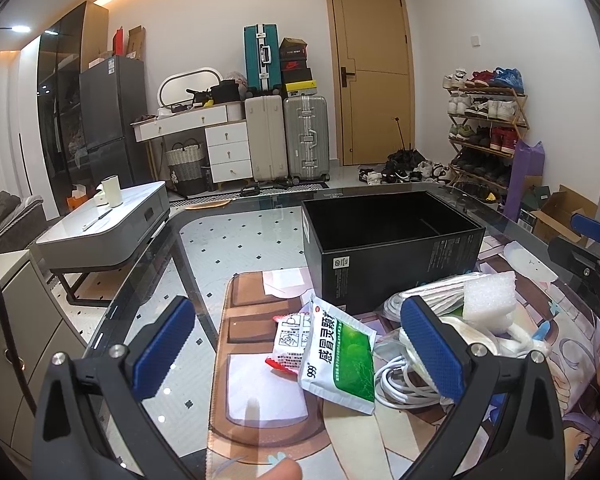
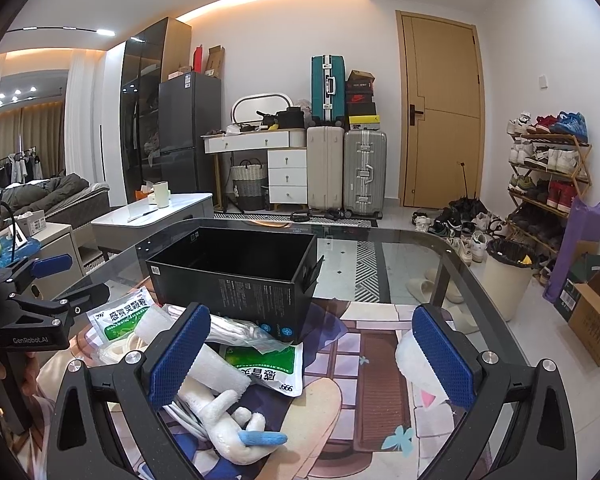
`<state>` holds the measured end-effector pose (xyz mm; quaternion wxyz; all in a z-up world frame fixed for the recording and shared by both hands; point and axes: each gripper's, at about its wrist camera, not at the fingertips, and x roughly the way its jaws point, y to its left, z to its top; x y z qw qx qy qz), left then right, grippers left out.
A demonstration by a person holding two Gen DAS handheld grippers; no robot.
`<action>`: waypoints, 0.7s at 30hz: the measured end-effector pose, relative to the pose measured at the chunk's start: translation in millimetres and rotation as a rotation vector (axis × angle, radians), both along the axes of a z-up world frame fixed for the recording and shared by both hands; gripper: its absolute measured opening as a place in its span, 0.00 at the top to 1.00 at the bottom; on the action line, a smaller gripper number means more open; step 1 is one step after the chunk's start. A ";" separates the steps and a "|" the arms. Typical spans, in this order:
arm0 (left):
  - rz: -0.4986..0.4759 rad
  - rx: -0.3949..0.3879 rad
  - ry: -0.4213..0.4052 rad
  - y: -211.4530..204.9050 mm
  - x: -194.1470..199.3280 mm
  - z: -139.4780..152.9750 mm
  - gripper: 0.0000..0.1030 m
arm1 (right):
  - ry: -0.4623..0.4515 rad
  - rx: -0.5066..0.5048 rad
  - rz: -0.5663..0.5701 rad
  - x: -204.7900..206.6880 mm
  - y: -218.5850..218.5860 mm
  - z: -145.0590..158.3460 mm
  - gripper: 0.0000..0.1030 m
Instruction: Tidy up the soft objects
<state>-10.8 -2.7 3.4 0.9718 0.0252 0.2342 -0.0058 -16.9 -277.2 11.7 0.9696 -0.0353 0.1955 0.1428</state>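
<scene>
Task not begun: open black cardboard box [image 1: 392,240] at frame centre appears empty.
Left gripper [image 1: 300,344] and right gripper [image 2: 312,356] both spread, grasping nothing; green-and-white sachet [image 1: 340,360], white foam block [image 1: 488,294], white plush toy [image 2: 228,420] lie below the box, unsorted.

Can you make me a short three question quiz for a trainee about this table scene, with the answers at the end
1. True or false: the black box on the glass table already holds one of the soft items.
2. Multiple choice: which item lies nearest between the fingers of the left gripper? A) the green and white sachet B) the white foam block C) the white plush toy
3. Fill in: both the left gripper and the right gripper have their jaws ____.

Key:
1. False, the box interior shows empty.
2. A.
3. Open, with nothing held between the fingers.
</scene>
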 end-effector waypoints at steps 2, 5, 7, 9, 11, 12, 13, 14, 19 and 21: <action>0.005 0.001 -0.001 0.4 -0.2 0.1 0.00 | 0.001 0.001 0.001 0.2 0.0 0.0 0.00; 0.005 -0.002 -0.002 1.1 -0.1 0.1 0.00 | 0.001 0.001 0.001 0.2 0.2 0.1 0.00; 0.004 -0.002 -0.001 1.1 -0.2 -0.1 0.00 | 0.001 0.000 0.002 0.1 -0.1 0.0 0.00; 0.002 0.000 -0.002 0.9 -0.5 0.0 0.00 | 0.000 0.001 0.002 0.1 -0.1 0.1 0.00; 0.004 0.000 -0.002 1.0 -0.4 0.2 0.00 | 0.001 0.001 0.001 0.2 0.1 0.0 0.00; 0.004 0.000 -0.002 1.2 -0.3 0.2 0.00 | 0.001 0.001 0.002 0.2 0.2 0.0 0.00; 0.003 0.000 -0.002 1.1 -0.4 0.3 0.00 | 0.002 0.001 0.002 0.2 0.2 -0.1 0.00; 0.005 0.000 -0.002 0.9 -0.4 0.3 0.00 | 0.001 0.000 0.001 0.1 0.2 -0.2 0.00; 0.004 0.001 -0.003 0.8 -0.4 0.3 0.00 | 0.000 0.000 0.001 0.1 -0.2 -0.2 0.00; 0.004 0.001 -0.002 0.9 -0.3 0.3 0.00 | 0.001 0.001 0.004 0.1 0.1 -0.2 0.00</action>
